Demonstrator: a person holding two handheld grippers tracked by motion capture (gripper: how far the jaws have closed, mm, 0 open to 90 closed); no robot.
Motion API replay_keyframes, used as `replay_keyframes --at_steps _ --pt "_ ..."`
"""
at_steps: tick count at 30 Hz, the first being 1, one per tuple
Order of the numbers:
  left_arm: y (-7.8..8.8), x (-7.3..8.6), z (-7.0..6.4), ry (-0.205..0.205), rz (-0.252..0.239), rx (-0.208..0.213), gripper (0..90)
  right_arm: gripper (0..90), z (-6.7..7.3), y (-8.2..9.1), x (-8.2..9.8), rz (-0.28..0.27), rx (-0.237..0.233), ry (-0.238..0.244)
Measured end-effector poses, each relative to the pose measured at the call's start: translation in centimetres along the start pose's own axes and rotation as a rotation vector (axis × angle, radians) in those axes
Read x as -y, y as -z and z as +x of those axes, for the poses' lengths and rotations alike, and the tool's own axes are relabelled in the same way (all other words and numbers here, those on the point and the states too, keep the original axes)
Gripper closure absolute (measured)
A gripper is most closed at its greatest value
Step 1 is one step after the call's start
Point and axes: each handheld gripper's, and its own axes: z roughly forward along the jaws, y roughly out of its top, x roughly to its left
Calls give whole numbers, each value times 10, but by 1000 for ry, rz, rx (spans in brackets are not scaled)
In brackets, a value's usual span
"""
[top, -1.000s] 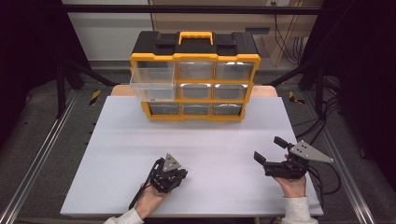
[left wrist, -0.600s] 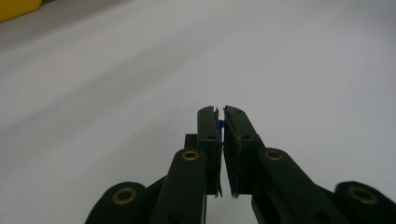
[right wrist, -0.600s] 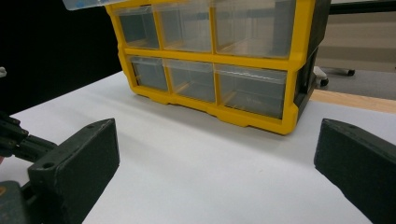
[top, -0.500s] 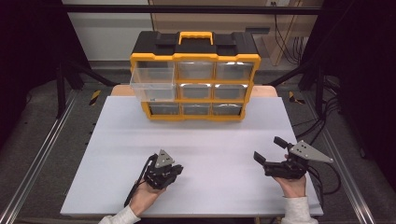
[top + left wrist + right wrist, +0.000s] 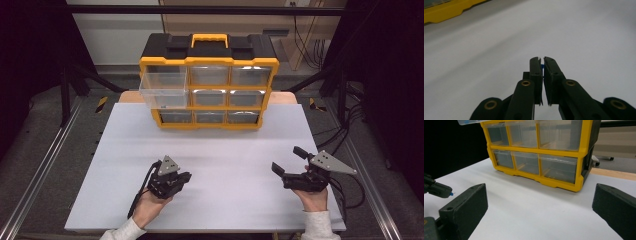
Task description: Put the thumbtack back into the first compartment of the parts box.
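My left gripper (image 5: 185,177) hovers low over the front left of the white table (image 5: 225,145), held in a hand. In the left gripper view its jaws (image 5: 541,60) are shut on a small blue item (image 5: 542,67), of which only a sliver shows between the pads. The right gripper view catches that gripper at its left edge, with the blue tip (image 5: 451,194) poking out. At the front right my right gripper (image 5: 289,160) is open, jaws wide apart (image 5: 539,197) with nothing between them, pointing toward the organizer.
A yellow and black drawer organizer (image 5: 209,82) with clear drawers stands at the table's far edge. Its top-left drawer (image 5: 164,90) is pulled out toward me. Dark frame rails run along both sides of the table.
My left gripper has risen a little and drifted slightly left, still shut on the blue item. The right gripper has stayed in place.
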Motion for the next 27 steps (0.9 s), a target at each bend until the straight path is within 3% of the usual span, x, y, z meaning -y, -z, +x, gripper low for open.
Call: replay_keyframes --at_steps 27 --pt "27 -18 15 -5 -76 -13 849 5 -1 0 1 0 -4 15"
